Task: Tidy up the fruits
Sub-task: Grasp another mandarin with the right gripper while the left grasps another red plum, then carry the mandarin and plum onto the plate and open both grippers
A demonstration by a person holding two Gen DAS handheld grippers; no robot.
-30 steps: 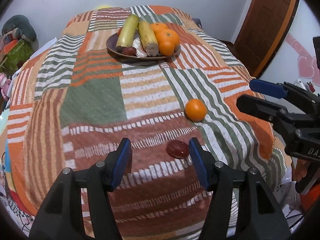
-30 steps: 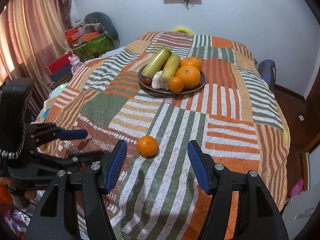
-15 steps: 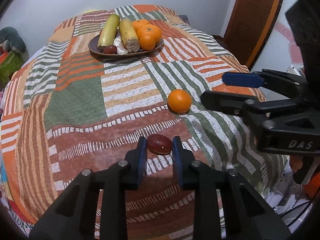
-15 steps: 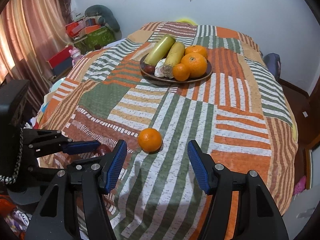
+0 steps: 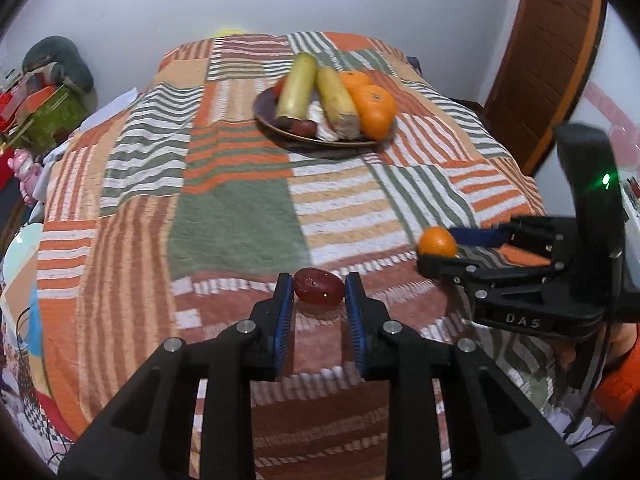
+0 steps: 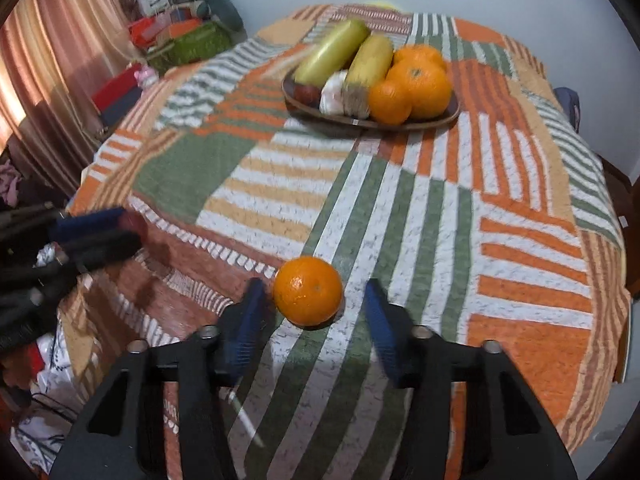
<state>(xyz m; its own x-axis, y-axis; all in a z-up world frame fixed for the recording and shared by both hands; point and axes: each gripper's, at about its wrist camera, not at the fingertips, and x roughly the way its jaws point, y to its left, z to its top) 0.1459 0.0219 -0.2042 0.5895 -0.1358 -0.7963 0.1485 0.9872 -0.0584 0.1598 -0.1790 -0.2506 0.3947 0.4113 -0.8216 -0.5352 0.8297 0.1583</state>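
A bed under a striped patchwork quilt (image 6: 400, 208) carries a fruit plate (image 6: 400, 124), a loose orange (image 6: 308, 296) and, seemingly, a red fruit (image 5: 319, 286).

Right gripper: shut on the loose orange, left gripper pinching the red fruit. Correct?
Half right. In the right wrist view the right gripper is open around the loose orange, with a gap at its right pad. The left gripper does pinch the red fruit.

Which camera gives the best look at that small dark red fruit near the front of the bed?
The left wrist view. There the red fruit sits sharp and whole between the left gripper pads, which look closed on it. In the right wrist view it is only a blurred sliver at the far left, mostly hidden by that gripper.
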